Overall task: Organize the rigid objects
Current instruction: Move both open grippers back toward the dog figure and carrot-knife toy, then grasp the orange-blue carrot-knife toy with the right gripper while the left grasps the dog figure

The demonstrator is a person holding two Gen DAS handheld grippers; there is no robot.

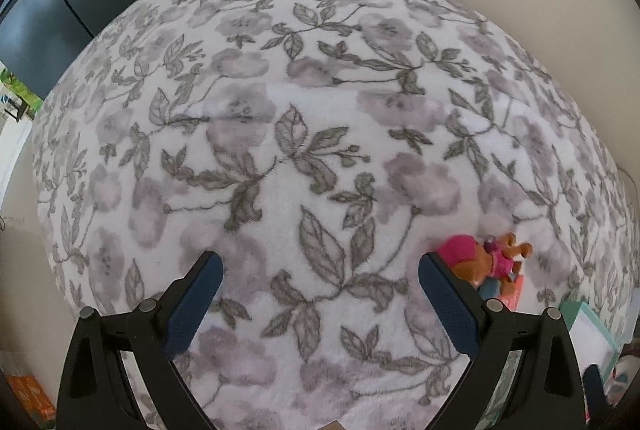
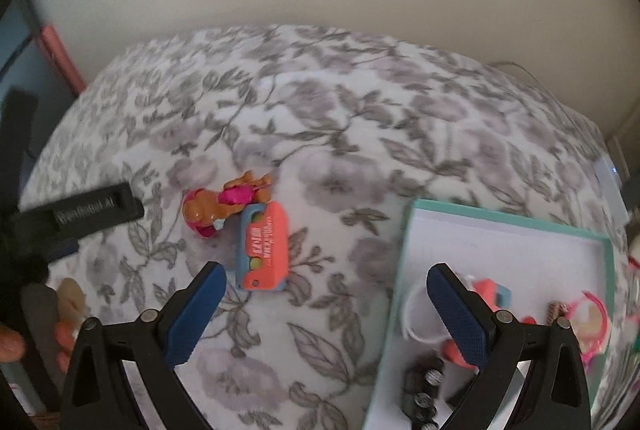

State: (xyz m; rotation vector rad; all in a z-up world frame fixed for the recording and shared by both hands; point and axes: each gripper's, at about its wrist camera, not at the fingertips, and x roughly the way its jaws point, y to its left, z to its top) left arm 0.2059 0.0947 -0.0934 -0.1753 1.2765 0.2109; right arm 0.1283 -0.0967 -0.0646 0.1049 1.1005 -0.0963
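A brown toy dog in pink (image 2: 224, 204) lies on the floral blanket (image 2: 320, 134), touching an orange and blue toy box (image 2: 262, 248). Both sit ahead and left of my right gripper (image 2: 326, 276), which is open and empty above the blanket. To its right stands a teal-rimmed white tray (image 2: 508, 226) holding a coral toy (image 2: 486, 290), a black toy car (image 2: 424, 386) and pink pieces (image 2: 592, 318). In the left wrist view my left gripper (image 1: 320, 266) is open and empty over bare blanket (image 1: 304, 110). The toy dog (image 1: 486, 258) lies just right of its right finger.
The tray corner (image 1: 588, 330) shows at the lower right of the left wrist view. The left gripper's black body (image 2: 96, 212) and the hand holding it are at the left of the right wrist view. A pale wall runs behind the blanket. A dark cabinet (image 1: 52, 2) stands far left.
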